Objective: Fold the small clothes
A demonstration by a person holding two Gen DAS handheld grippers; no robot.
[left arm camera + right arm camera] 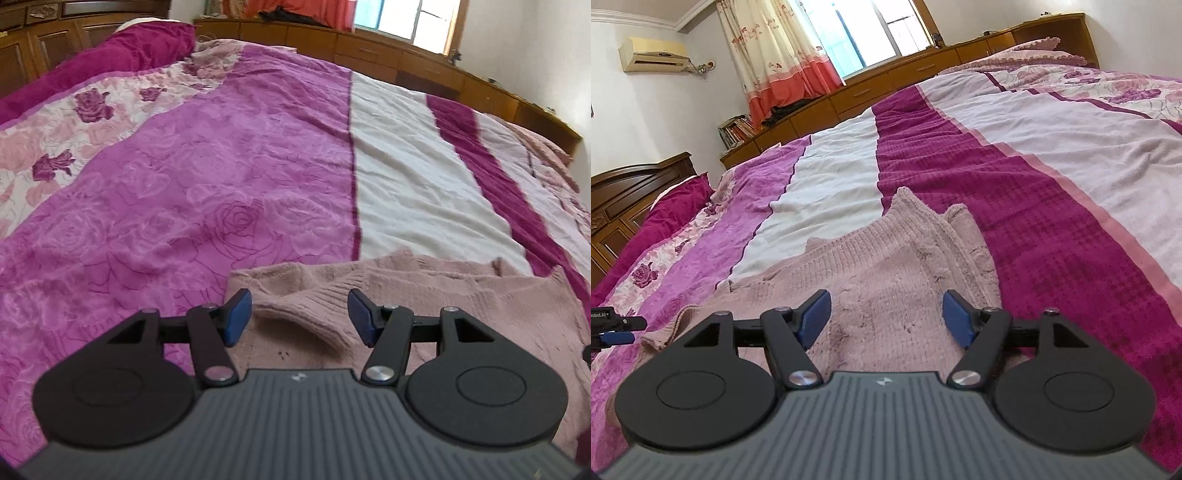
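The pink sweater [461,317] is lying flat on the bed [184,184], near its close edge, and the coming fold is turning on the fact that it is spreading sideways between the two hands, its long run crossing from the left gripper [300,315] to the right gripper [886,317]. On the left, the jaws are standing apart and gripping nothing; a ribbed folded part [303,306] of the sweater is lying just ahead of and between the blue pads [236,317], with the sweater's left edge just beside the left pad and bare purple cover lying open beyond it. On the right, the jaws are also standing wide and empty, hovering over the sweater's body, the right pad [956,319] sitting close to the layered right edge [964,243], which is running away from the fingers toward a peaked corner [905,195]. Each hand is nearer its own side. Ahead, the bed is lying free of other things, giving ample room for carrying an edge forward or across
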